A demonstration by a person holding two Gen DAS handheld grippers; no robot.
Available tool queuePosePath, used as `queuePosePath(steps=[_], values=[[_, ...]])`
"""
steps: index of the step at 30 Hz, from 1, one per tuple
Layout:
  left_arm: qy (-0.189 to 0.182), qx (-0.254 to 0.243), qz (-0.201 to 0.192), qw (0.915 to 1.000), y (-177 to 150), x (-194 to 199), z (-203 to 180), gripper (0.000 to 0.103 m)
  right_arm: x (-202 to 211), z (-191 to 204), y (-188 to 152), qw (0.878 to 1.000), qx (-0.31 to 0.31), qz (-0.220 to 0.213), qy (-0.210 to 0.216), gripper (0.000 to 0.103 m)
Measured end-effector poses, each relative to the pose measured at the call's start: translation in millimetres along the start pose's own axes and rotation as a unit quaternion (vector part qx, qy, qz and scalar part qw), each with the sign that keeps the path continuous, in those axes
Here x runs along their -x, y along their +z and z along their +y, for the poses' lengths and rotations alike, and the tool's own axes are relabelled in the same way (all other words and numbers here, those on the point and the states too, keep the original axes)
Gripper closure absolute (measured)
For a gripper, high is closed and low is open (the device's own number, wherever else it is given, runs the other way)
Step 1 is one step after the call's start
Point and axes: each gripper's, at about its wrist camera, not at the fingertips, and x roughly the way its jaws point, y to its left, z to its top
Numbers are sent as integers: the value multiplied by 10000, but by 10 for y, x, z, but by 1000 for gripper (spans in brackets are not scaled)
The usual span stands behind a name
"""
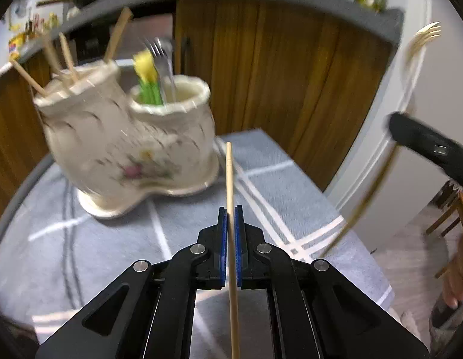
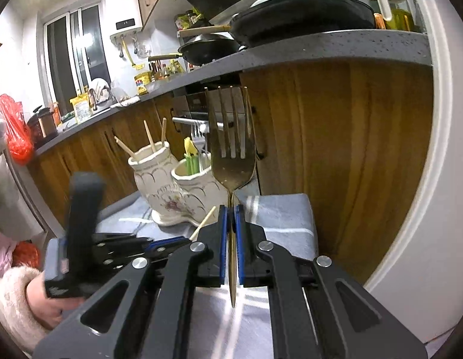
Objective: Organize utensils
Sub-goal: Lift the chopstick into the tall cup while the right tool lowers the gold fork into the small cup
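My left claw point(image 1: 230, 209): clenched tight on a wooden chopstick point(image 1: 230, 179), its blue pads pressing both sides; the stick points forward past the tips.
My right claw point(image 2: 230, 209): clamped on the thin handle of a gold fork point(image 2: 231, 161), tines up.
Holder point(image 1: 126, 143): cream, two pots, standing on the grey cloth point(image 1: 81, 254) ahead of my left claw.
Left pot: more chopsticks point(image 1: 66, 56).
Right pot: a silver fork point(image 1: 162, 59) and a yellow-green utensil point(image 1: 146, 74).
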Motion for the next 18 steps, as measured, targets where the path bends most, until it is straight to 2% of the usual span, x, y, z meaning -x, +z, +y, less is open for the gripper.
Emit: queuePosePath(steps=[5, 8, 11, 14, 18], values=[[-380, -131, -1007, 9941, 66, 511, 165, 98, -132, 208, 163, 9997, 175, -179, 7, 98], [-443, -38, -1773, 9831, 209, 853, 340, 98, -171, 307, 318, 9988, 238, -418, 62, 98], [-238, 28, -2421, 9700, 374, 1078, 495, 98, -199, 398, 491, 9967, 351, -733, 75, 98], [-178, 257, -2755, 9608, 565, 1161, 733, 98, -258, 450, 653, 9941, 432, -995, 47, 98], [-281, 716, -3034, 9497, 800, 1018, 1022, 98, -390, 456, 838, 9914, 332, -1262, 112, 98]])
